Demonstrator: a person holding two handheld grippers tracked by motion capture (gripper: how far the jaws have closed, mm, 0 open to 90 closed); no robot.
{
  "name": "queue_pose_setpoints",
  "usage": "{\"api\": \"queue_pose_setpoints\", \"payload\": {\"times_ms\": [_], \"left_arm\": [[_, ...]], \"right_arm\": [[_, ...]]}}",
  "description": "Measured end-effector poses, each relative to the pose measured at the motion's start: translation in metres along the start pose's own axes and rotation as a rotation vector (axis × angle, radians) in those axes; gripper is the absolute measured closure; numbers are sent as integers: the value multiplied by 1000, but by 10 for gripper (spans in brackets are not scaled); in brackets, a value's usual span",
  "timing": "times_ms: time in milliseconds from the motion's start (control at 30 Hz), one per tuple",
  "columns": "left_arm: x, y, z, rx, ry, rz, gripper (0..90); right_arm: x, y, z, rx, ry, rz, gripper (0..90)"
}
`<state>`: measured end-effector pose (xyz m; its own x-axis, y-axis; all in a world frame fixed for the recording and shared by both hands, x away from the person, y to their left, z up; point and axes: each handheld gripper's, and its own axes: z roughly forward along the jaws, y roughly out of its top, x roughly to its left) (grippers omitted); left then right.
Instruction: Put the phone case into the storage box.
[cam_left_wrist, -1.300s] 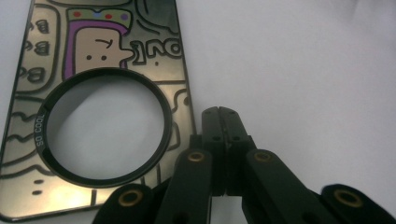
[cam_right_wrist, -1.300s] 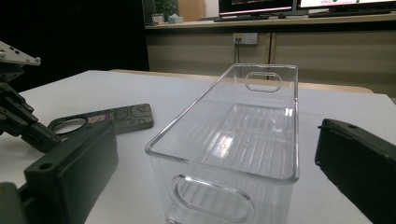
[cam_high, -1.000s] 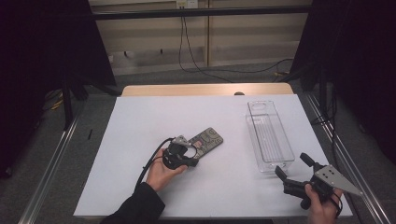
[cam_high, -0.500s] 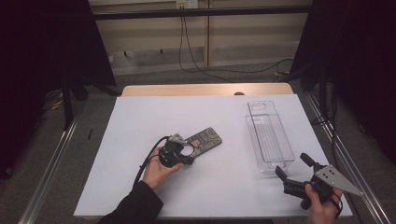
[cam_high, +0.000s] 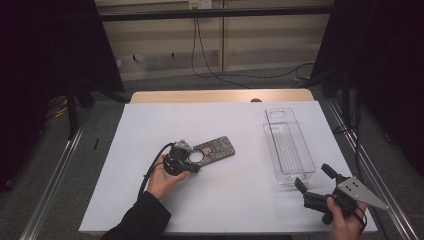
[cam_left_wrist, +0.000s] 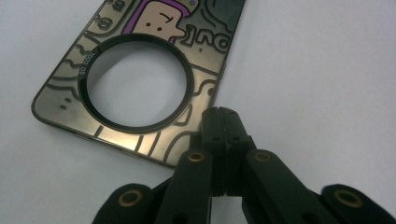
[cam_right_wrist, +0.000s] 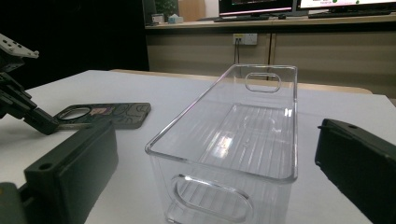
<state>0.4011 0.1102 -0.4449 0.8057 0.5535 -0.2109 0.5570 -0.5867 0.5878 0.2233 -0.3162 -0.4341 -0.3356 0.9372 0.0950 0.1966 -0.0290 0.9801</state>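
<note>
A white table (cam_high: 235, 195) carries two things — a phone case (cam_high: 216, 150) and a clear bin (cam_high: 289, 146).

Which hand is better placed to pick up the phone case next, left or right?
Left. The left gripper has its jaws shut right at the edge of the phone case. The right gripper, jaws open, sits by the near end of the clear bin, apart from the case.

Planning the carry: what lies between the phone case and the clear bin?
Nothing: in the high view, only bare white table separates the phone case from the clear bin.
</note>
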Motion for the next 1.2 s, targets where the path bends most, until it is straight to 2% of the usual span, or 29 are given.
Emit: {"api": "queue_pose_setpoints", "payload": {"times_ms": [500,733,833,1200], "left_arm": [[13,-1,-4,-13,47,-32,900],[15,1,-4,0,63,-18,900],[18,1,-4,-6,64,-36,900],[25,4,-4,-4,89,-38,900]], "right_arm": [[0,0,0,0,0,-2,0],[0,0,0,0,-1,-3,0],[0,0,0,0,-1,-3,0],[0,0,0,0,-2,-4,0]]}}
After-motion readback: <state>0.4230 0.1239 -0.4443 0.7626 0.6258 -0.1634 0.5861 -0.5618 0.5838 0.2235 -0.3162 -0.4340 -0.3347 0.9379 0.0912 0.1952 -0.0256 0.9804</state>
